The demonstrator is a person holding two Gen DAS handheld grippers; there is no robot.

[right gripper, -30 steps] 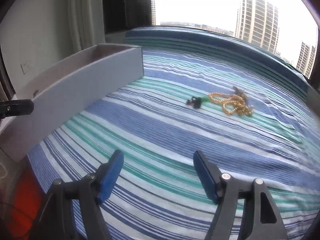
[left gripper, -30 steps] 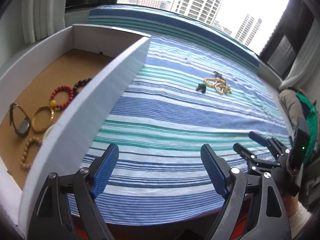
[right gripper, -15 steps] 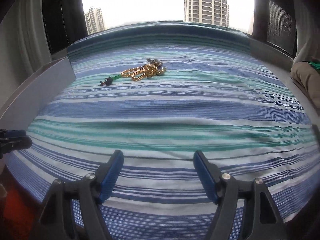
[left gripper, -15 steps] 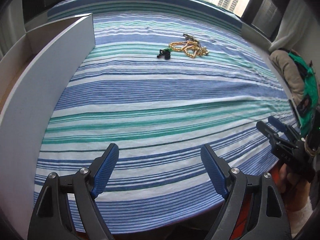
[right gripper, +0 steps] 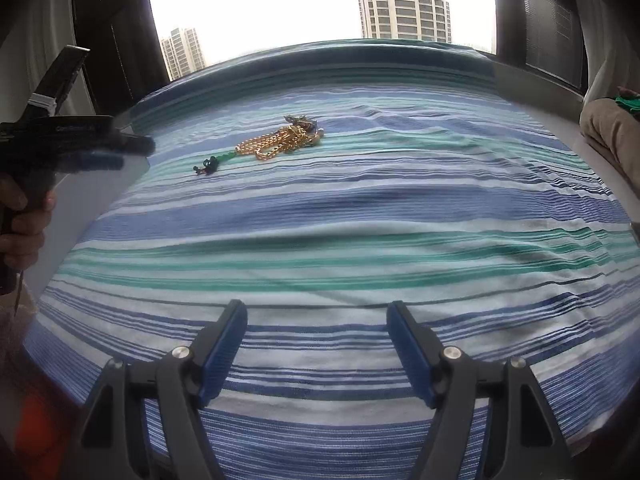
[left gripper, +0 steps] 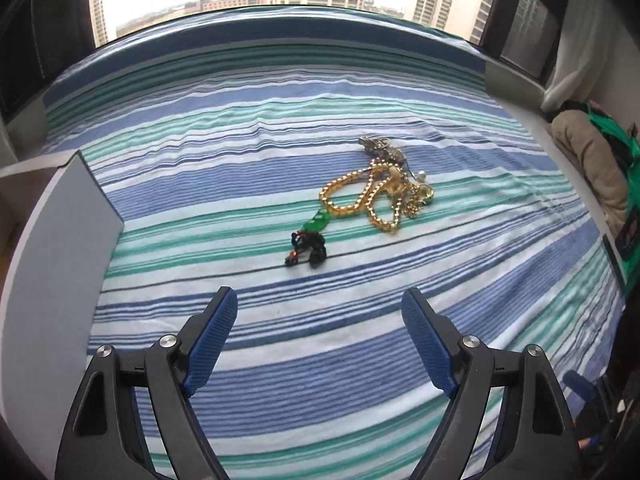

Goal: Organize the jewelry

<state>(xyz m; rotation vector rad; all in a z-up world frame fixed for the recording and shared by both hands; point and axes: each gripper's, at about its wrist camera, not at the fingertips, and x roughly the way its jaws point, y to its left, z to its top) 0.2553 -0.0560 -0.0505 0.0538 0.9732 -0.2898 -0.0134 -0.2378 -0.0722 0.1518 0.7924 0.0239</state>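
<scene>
A tangled pile of gold chains [left gripper: 372, 196] lies on the striped cloth [left gripper: 280, 344], with a green bead piece and dark tassel [left gripper: 308, 242] at its near left end. The pile also shows in the right wrist view [right gripper: 280, 142], far ahead to the left. My left gripper [left gripper: 318, 344] is open and empty, a short way before the tassel. My right gripper [right gripper: 316, 346] is open and empty, well back from the pile. The left gripper [right gripper: 80, 148] shows from the side in the right wrist view.
The white wall of the jewelry box [left gripper: 52, 248] stands along the left, also seen in the right wrist view [right gripper: 96, 196]. Folded beige and green clothes [left gripper: 596, 160] lie at the far right. A window sits behind the cloth.
The left gripper has swung right and forward toward the jewelry pile, which is now much closer. The box has slid to the view's left edge. The right gripper shifted slightly.
</scene>
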